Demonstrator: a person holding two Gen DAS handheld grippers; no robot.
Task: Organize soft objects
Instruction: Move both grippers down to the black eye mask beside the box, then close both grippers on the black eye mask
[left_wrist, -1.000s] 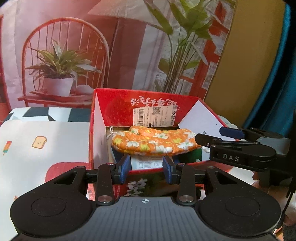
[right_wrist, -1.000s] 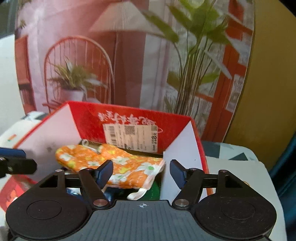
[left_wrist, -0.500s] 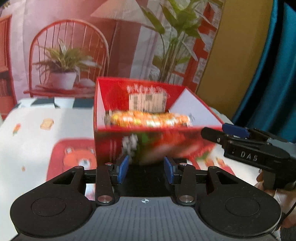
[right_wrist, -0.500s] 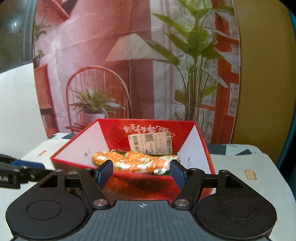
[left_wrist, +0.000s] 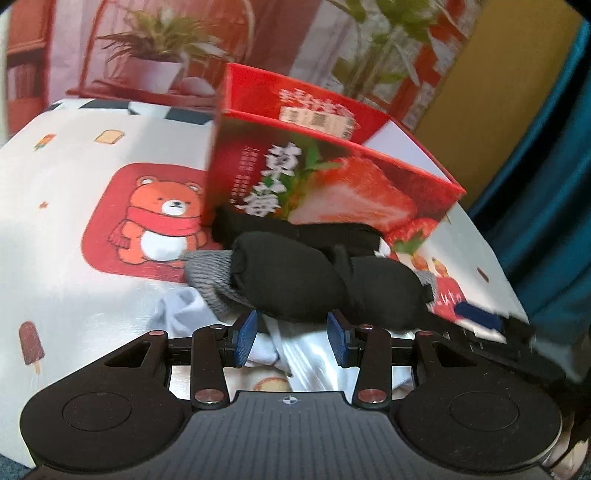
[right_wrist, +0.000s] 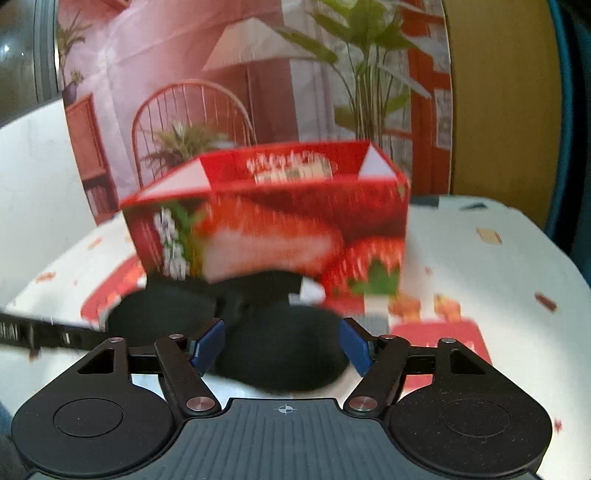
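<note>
Left gripper (left_wrist: 291, 338): jaws part-open, empty, just short of pile. Grey knit piece (left_wrist: 208, 282) at pile's left, white cloth (left_wrist: 192, 314) beneath. Black fabric bundle (left_wrist: 317, 284) on tablecloth (left_wrist: 74, 236), against front of red strawberry box (left_wrist: 332, 184). Soft, light, floppy; likely sags, so pinch bunched middle. Right gripper (right_wrist: 282, 347): jaws opening, empty, bundle between pads, untouched.

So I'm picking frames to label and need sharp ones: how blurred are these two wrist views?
Left wrist view: red box lettering is soft but readable, black bundle fairly crisp, right gripper smeared at the edge. Right wrist view: box print streaked and unreadable, black bundle edges fuzzy; only the gripper body is sharp.
</note>
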